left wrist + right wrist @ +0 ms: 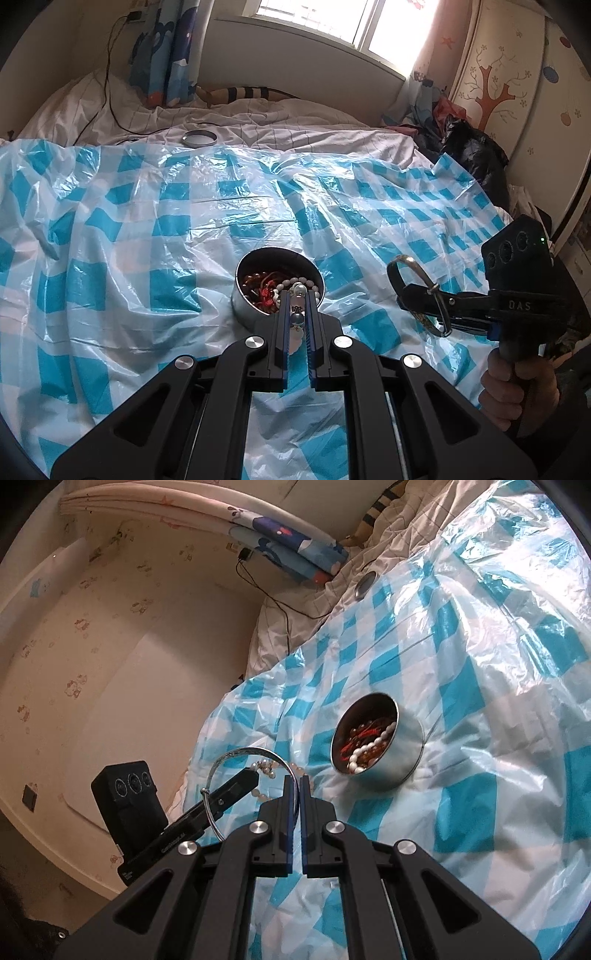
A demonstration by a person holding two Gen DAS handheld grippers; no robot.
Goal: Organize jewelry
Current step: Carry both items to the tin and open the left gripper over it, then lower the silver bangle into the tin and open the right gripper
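Note:
A round metal tin (255,306) sits on the blue-and-white checked plastic sheet (147,206) and holds red, brown and white bead strings; it also shows in the right wrist view (399,749). My left gripper (298,295) is shut on a pearl bead bracelet (297,319), just at the tin's near rim. My right gripper (294,780) is shut on a silver bangle (243,755), held above the sheet to the right of the tin; the bangle also shows in the left wrist view (424,277). The left gripper's fingers (240,784) and the pearl bracelet (264,768) show beside the bangle.
The tin's lid (198,138) lies at the far edge of the sheet on the white bedding. A black cable (107,92) runs down from the wall. Curtains and a window stand behind the bed; a painted wardrobe (517,74) and dark bags (469,155) are at right.

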